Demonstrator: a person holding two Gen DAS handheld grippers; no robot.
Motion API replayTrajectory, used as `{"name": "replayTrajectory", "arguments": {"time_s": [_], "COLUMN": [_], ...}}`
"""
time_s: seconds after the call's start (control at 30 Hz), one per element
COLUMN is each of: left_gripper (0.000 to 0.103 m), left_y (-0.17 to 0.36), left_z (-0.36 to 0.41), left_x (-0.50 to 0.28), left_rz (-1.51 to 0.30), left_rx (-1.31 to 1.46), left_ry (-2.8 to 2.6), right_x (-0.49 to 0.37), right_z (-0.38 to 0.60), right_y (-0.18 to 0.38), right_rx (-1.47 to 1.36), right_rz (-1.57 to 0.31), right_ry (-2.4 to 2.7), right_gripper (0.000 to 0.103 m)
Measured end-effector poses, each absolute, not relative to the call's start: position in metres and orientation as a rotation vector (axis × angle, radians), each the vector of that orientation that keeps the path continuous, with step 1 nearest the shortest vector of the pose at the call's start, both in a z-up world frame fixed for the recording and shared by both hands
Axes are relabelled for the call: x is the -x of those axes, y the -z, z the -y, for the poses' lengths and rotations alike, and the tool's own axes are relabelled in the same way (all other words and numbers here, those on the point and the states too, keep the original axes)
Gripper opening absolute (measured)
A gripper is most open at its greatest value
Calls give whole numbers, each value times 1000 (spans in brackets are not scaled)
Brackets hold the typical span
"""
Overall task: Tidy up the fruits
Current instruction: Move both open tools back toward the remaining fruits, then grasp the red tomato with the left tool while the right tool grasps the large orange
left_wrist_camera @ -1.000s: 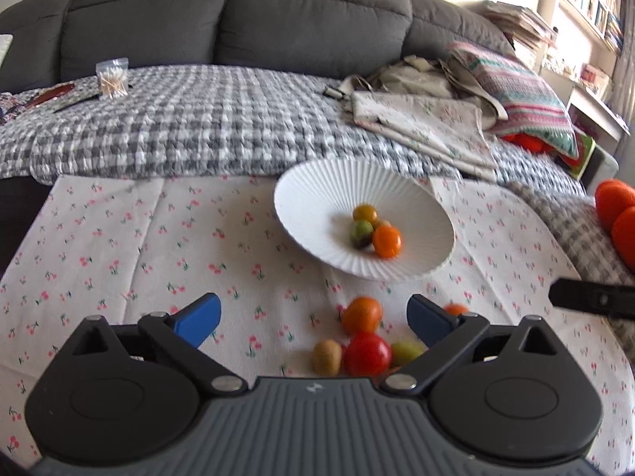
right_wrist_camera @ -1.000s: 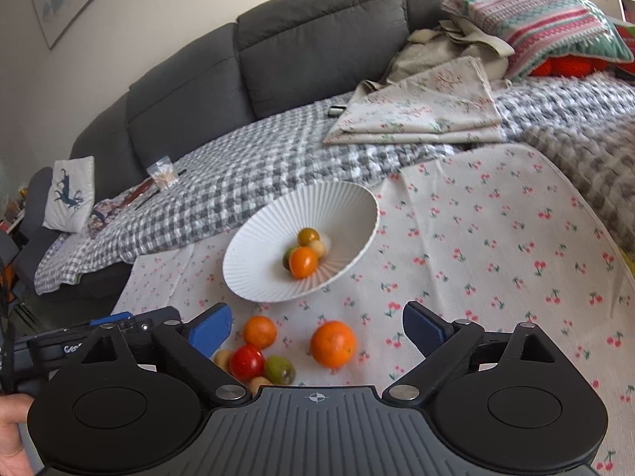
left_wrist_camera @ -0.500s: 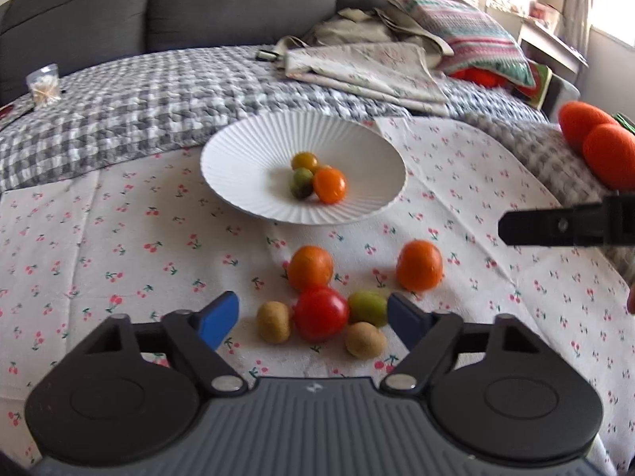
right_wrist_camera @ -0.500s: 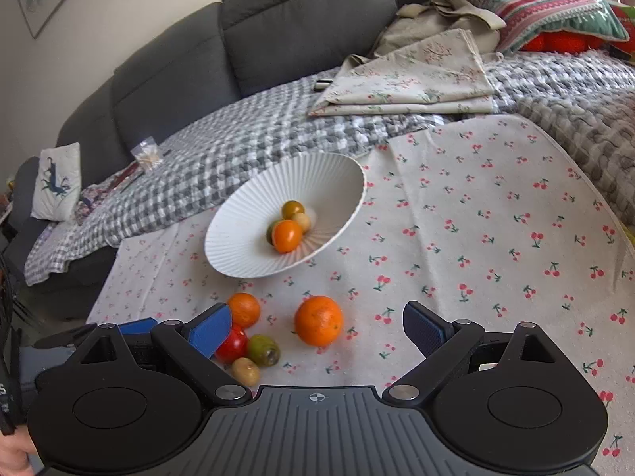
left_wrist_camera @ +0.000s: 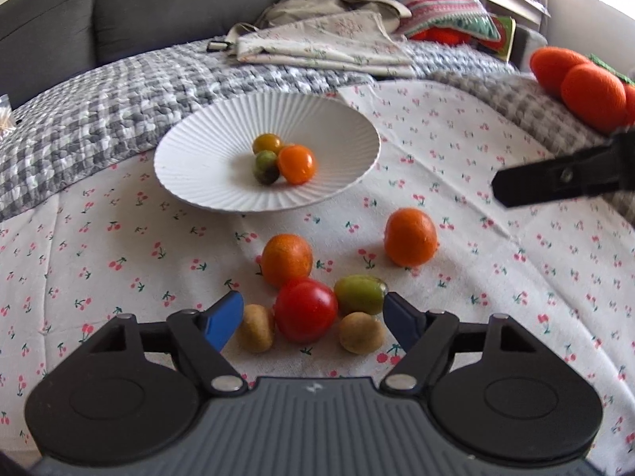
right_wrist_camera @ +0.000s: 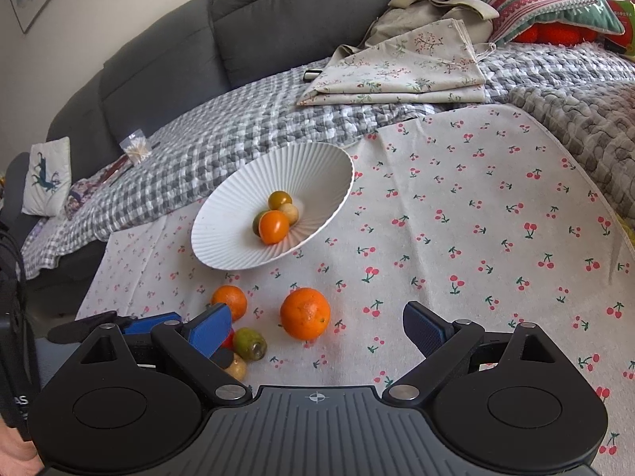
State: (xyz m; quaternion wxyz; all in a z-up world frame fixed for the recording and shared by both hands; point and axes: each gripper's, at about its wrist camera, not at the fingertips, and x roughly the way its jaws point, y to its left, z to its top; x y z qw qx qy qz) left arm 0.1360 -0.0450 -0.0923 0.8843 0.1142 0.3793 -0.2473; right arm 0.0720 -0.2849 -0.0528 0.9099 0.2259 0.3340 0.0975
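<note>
Straddling the loose fruit on the cherry-print cloth (left_wrist_camera: 119,238), the left claw (left_wrist_camera: 313,319) stands open, nothing gripped, red tomato (left_wrist_camera: 305,309) between its fingers, presumably for the white bowl (left_wrist_camera: 198,182) beyond; right claw (right_wrist_camera: 317,327) hangs open, empty.

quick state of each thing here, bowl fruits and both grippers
white bowl: tilted on the cloth, holds four small fruits
red tomato: on cloth, between open pads
two oranges: loose on cloth
left hand-held gripper: open
right hand-held gripper: open, empty
</note>
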Motion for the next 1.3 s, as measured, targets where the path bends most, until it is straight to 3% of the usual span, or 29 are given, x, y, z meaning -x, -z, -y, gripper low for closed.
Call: {"name": "replayTrajectory", "arguments": {"time_s": [0.13, 0.27, 0.4, 0.57, 0.87, 1.27, 1.3], "left_gripper": [80, 75, 44, 45, 57, 44, 37], "left_y": [97, 97, 94, 94, 96, 103, 103], "left_z": [48, 50, 51, 50, 45, 62, 63], "left_x": [-139, -137, -137, -135, -140, -140, -139], "left_rz": [-771, -751, -734, -723, -743, -741, -742], "left_rx": [-274, -302, -325, -344, -316, -412, -417], "left_ry": [524, 545, 545, 556, 550, 591, 594], "right_x": [-73, -73, -74, -74, -74, -76, -76], "right_z": [287, 287, 286, 286, 286, 286, 286], "right_y": [54, 54, 55, 56, 55, 56, 57], "right_rx": [-471, -470, -467, -467, -464, -465, -465], "right_rz": [-690, -691, -693, -697, -697, -701, -701], "right_ry": [-196, -197, -198, -193, -194, -185, -184], "right_gripper": [95, 95, 95, 95, 95, 95, 95]}}
